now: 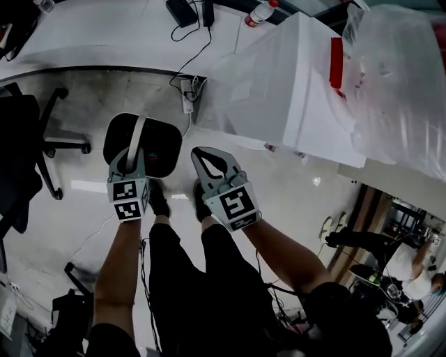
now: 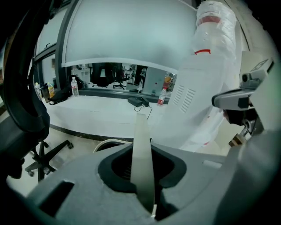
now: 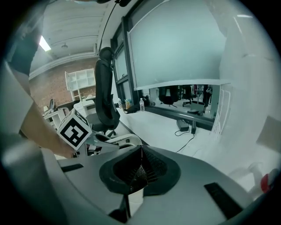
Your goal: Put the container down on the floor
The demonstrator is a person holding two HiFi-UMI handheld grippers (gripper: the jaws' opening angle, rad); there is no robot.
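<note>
As left jaws clamp, container (image 1: 164,143) hangs

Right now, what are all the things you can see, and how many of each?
container: one, black with a white rim and a white handle, in front of the shoes
office chair: one, black, far left
counter: one, white and curved, along the top
bottle: one, clear with a red cap, on the counter
power adapter: one, black, on the counter
unit under plastic wrap: one, white, at the right
shoes: two, black, on the floor
left hand-held gripper: one, grey, shut on the handle
right hand-held gripper: one, grey, shut, holding nothing
</note>
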